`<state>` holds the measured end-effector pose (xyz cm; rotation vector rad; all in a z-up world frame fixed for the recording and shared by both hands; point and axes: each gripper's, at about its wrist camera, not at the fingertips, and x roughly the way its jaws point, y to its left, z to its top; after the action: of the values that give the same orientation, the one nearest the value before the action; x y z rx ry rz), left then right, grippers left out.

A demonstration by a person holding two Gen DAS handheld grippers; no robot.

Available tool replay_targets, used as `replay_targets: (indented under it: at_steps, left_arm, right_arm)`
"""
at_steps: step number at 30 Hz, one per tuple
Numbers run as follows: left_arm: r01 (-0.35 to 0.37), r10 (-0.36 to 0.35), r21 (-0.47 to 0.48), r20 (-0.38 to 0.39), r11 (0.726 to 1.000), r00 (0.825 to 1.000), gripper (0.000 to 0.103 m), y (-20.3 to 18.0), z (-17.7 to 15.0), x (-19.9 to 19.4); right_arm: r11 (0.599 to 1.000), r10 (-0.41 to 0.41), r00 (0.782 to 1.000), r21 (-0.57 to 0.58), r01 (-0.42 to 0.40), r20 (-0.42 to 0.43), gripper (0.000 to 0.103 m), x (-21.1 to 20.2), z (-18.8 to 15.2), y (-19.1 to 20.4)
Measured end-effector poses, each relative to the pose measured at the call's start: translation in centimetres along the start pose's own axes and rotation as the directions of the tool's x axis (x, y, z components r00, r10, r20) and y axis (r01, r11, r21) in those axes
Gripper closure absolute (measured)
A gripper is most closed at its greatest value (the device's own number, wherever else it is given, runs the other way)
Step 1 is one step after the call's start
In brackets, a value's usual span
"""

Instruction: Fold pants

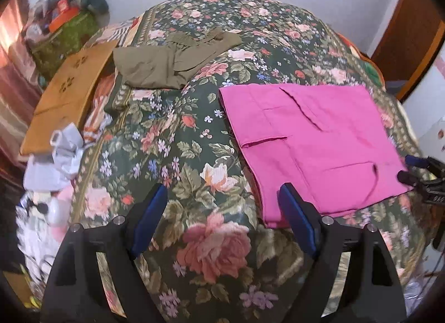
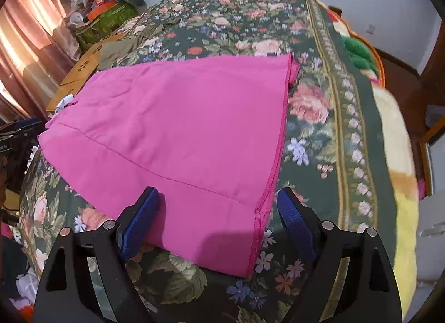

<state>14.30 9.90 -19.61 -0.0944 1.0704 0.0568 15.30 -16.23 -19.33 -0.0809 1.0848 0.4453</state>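
Observation:
The pink pants [image 1: 314,145] lie folded flat on the floral bedspread [image 1: 194,156], right of my left gripper [image 1: 222,188]. That gripper is open over bare bedspread, and its right finger overlaps the pants' near left corner. In the right wrist view the pink pants [image 2: 180,128] fill the middle. My right gripper [image 2: 219,191] hangs open over their near right corner, and the cloth lies flat between the wide jaws without the blue pads [image 2: 139,220] pressing on it. The other gripper shows at each view's edge, the right gripper [image 1: 417,175] and the left gripper [image 2: 16,134].
An olive garment [image 1: 167,59] lies crumpled at the bed's far left. Beside the bed on the left are a cardboard box [image 1: 69,92], crumpled white paper [image 1: 64,145] and a cluttered pile [image 1: 69,11]. A yellow and green blanket [image 2: 389,134] runs along the right edge.

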Motion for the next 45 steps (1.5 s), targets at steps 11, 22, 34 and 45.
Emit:
replay_targets:
  at_steps: [11,22,34,45]
  left_arm:
    - [0.115,-0.108,-0.134,0.059,0.984,0.992,0.019,-0.9,-0.5,-2.4]
    - [0.258,-0.267,-0.188,-0.022,0.948,0.964,0.019,-3.4,-2.8,-0.8]
    - [0.408,-0.437,-0.332,-0.014,0.851,0.899,0.006,-4.2,-1.2,1.5]
    - [0.376,-0.428,-0.469,-0.005,0.799,0.904,0.073,-1.8,0.7,4.2]
  right_arm:
    - [0.993,0.072,0.983,-0.104,-0.055,0.172,0.018,-2.1,2.5,5.3]
    - [0.993,0.083,0.99,-0.095,-0.073,0.112,0.018,1.0,1.3,5.8]
    - [0.993,0.107,0.988,-0.07,-0.099,0.115,0.016,1.1,0.6,5.5]
    - [0.993,0.112,0.987,-0.059,-0.106,0.115,0.016,1.1,0.6,5.3]
